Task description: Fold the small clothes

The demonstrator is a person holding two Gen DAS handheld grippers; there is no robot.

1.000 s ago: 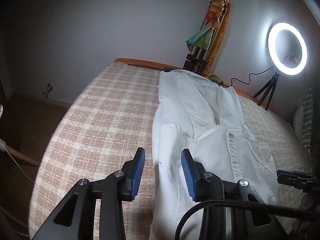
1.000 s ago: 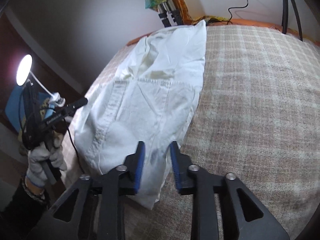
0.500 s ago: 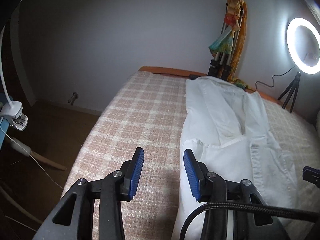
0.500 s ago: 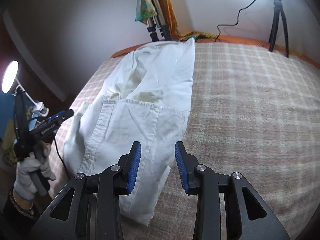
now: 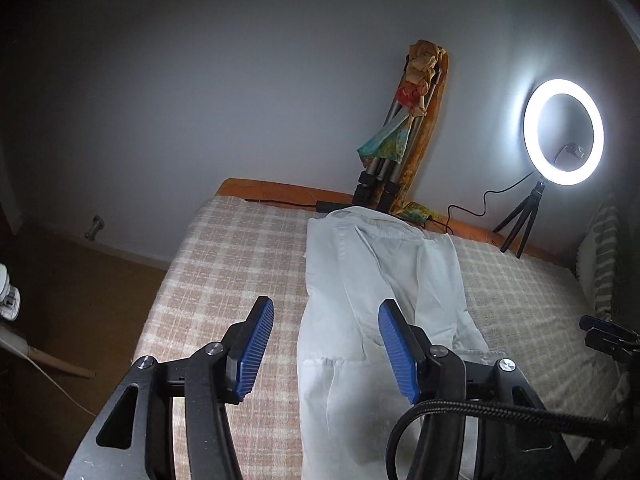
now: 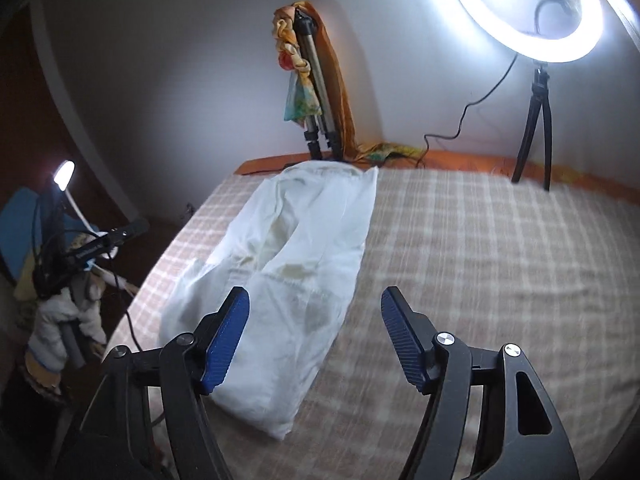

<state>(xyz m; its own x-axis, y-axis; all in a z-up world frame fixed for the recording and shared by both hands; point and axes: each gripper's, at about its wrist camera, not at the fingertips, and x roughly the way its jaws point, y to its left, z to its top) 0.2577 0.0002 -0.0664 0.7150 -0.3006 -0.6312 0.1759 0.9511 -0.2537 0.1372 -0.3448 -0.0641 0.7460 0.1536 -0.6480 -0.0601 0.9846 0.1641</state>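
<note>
A white shirt [image 5: 372,280] lies folded into a long narrow strip on the checked bedspread [image 5: 232,264], collar end toward the far wall. It also shows in the right wrist view [image 6: 304,248]. My left gripper [image 5: 326,344] is open and empty, raised above the shirt's near left edge. My right gripper [image 6: 314,338] is open wide and empty, raised above the shirt's near right edge. Neither gripper touches the cloth.
A lit ring light on a small tripod [image 5: 563,132] stands at the bed's far right [image 6: 528,4]. A folded tripod draped with coloured cloth [image 5: 400,136] leans on the wall. A striped pillow [image 5: 600,256] lies at the right. A desk lamp [image 6: 64,172] stands beyond the left edge.
Both grippers have opened wider and lifted back from the shirt's near end. The right gripper was nearly shut over the shirt's hem a second ago and now stands wide open above it.
</note>
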